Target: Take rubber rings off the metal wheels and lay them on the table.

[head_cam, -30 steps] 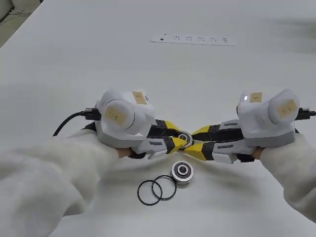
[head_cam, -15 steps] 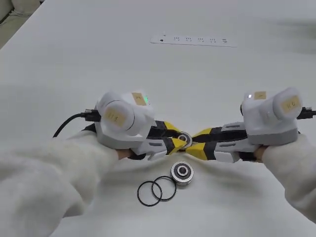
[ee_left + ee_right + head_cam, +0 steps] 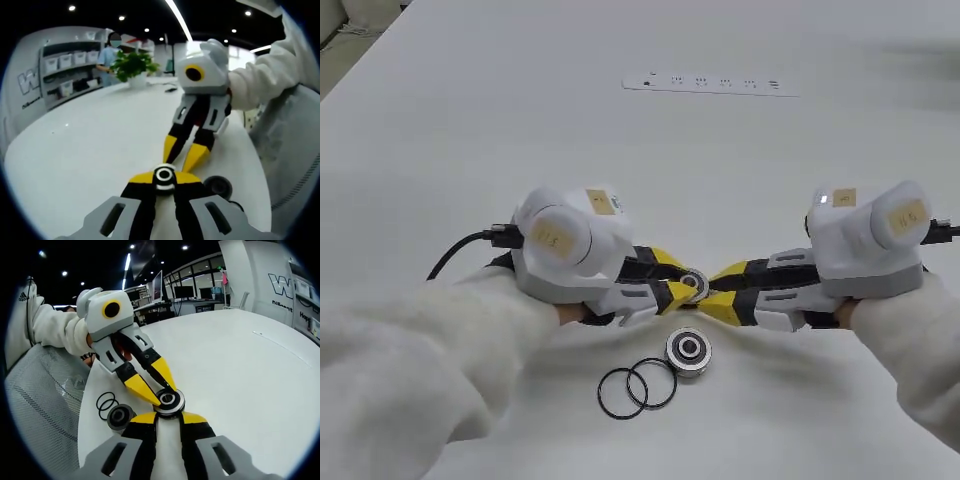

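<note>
Here we pinch a wheel (image 3: 693,284) with the left gripper (image 3: 677,291) and right gripper (image 3: 713,298), jaws nearly shut. Next, we must peel its ring.

Landmark: held metal wheel (image 3: 693,284).
- Left and right of it: left gripper (image 3: 678,287) and right gripper (image 3: 712,290), closing both flanks.
- Nearer the person: loose wheel (image 3: 689,350) and two rubber rings (image 3: 637,386) on the table (image 3: 520,150).
- Beyond: open tabletop up to the power strip (image 3: 708,84).
- Far left: cable (image 3: 460,247).
</note>
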The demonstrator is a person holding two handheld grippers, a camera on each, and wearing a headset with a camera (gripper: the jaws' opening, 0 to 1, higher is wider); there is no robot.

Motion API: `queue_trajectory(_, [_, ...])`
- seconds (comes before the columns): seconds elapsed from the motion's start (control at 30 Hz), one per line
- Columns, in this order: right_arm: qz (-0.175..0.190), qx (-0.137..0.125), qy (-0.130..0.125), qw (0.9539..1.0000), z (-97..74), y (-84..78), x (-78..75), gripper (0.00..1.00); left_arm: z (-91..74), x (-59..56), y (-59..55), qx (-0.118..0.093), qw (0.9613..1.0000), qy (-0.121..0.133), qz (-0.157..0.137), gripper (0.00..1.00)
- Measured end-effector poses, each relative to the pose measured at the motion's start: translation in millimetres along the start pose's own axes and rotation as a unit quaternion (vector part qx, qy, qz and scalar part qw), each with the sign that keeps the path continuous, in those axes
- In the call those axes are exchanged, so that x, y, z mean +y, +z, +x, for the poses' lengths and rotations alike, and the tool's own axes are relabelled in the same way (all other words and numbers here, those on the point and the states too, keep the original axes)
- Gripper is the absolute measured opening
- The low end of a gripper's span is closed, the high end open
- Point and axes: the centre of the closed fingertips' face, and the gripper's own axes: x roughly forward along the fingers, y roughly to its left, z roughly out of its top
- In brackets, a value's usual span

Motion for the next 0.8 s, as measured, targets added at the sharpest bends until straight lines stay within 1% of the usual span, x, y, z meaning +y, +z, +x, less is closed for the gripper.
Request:
queue_trajectory(0.1, [-0.015,0.006,-0.004,0.9999,-0.8,-2.4,-2.5,0.08,-0.4,0.2,-0.2,0.000,1.0000,0.000,-0.001,0.14])
queue_trajectory(0.13, [-0.006,0.005,-0.003,1.0000,-0.3,-2.4,-2.6,0.08,-0.4,0.3,-0.2,-0.001,1.0000,0.000,-0.002,0.14])
queue_trajectory(0.27, [-0.012,0.007,-0.005,0.9999,-0.6,-2.2,-3.1,0.08,-0.5,0.7,0.0,-0.002,1.0000,0.000,-0.004,0.14])
queue_trajectory(0.43, [-0.007,0.008,-0.011,0.9999,-1.7,-2.7,-4.7,0.04,-0.8,1.2,0.4,-0.002,1.0000,0.001,-0.004,0.14])
queue_trajectory(0.6, [-0.004,0.015,-0.019,0.9997,-1.3,-3.1,-6.3,0.03,-1.1,1.8,0.6,-0.002,1.0000,0.002,-0.005,0.14])
queue_trajectory(0.67, [0.025,0.015,-0.025,0.9993,-0.8,-4.3,-6.9,0.03,-1.5,2.3,0.5,-0.002,1.0000,0.003,-0.005,0.14])
queue_trajectory(0.73, [0.027,0.014,-0.024,0.9992,-0.7,-4.1,-6.7,0.03,-1.6,2.6,0.4,-0.002,1.0000,0.003,-0.006,0.14])
queue_trajectory(0.77, [0.034,0.014,-0.024,0.9990,-0.8,-4.4,-6.1,0.02,-1.6,2.8,0.3,-0.002,1.0000,0.004,-0.006,0.14])
queue_trajectory(0.8, [0.055,0.016,-0.027,0.9980,-1.3,-4.9,-5.9,0.02,-1.6,2.9,0.3,-0.003,1.0000,0.004,-0.006,0.14])
